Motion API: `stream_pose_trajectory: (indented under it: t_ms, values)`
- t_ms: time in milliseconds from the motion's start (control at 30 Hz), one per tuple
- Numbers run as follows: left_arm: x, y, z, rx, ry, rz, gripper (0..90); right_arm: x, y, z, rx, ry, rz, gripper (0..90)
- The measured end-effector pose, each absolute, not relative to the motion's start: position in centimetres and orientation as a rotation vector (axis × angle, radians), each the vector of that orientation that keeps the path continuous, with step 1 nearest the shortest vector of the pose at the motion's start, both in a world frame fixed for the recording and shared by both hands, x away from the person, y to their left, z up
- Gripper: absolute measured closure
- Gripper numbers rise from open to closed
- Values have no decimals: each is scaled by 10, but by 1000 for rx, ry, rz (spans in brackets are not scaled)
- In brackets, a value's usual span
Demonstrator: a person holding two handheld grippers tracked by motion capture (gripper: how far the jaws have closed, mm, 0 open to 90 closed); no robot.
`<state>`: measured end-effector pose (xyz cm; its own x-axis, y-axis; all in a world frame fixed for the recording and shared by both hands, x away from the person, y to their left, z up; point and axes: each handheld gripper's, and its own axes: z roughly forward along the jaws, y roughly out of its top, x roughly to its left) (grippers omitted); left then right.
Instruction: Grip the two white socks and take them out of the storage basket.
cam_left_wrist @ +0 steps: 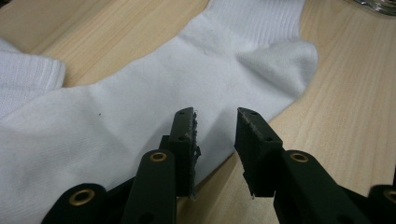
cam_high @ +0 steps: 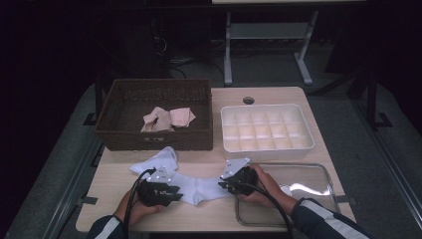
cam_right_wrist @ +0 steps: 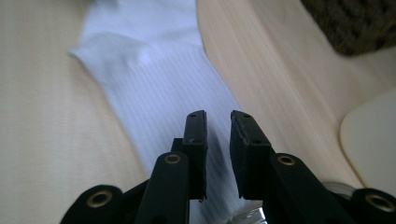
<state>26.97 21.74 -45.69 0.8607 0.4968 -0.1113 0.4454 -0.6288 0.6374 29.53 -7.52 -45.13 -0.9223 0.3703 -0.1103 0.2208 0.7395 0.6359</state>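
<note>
**Ana:** So where does the white sock [cam_high: 199, 188] sit relative to the two grippers?

**Ben:** It lies flat on the desk [cam_high: 219, 211] between them, stretched roughly from one to the other. The left gripper [cam_high: 171, 193] is at the sock's foot end, the right gripper [cam_high: 225, 185] at the ribbed cuff end.

**Ana:** Is either one clamped on it?

**Ben:** The left gripper's jaws stand apart with a clear gap; in the left gripper view one jaw is over the cloth's edge and the other over bare wood, so nothing is pinched. The right gripper's jaws are narrower, with a slim gap, and the ribbed cloth [cam_right_wrist: 173, 93] runs up from under them. They straddle it, but whether the pads actually press on the fabric cannot be told.

**Ana:** Why hold it at both ends like that?

**Ben:** Probably to keep the sock smoothed out, so it can be folded or rolled neatly. A second white sock [cam_high: 158, 160] lies just beyond the left gripper, so pairing them looks likely.

**Ana:** And the rest of the desk?

**Ben:** Beyond the left gripper is a brown wicker basket [cam_high: 114, 132] holding beige socks [cam_high: 169, 118], apparently the supply. Beyond the right gripper stands a white divided organiser [cam_high: 308, 130], likely the destination, and a clear lid [cam_high: 318, 174] lies just beside that hand, set aside so the compartments stay reachable.
</note>
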Motion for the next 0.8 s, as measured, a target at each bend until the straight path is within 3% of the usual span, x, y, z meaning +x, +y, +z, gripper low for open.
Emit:
stream_pose_trajectory:
  t_ms: [233,400,533,633,800]
  values:
    - [265,211,-457,2355,622,50,688,310,-72,-458,525,2656,861,755]
    - [258,202,-455,2356,586,27,655,316,-70,-459,538,2605,834,700]
    - [258,212,-441,2299,621,136,578,314,-72,-452,537,2594,898,689]
    - [261,223,-434,2248,661,182,578,311,-71,-449,514,2595,940,695]
    - [279,246,-428,2197,811,371,490,303,-62,-449,454,2653,1003,683]
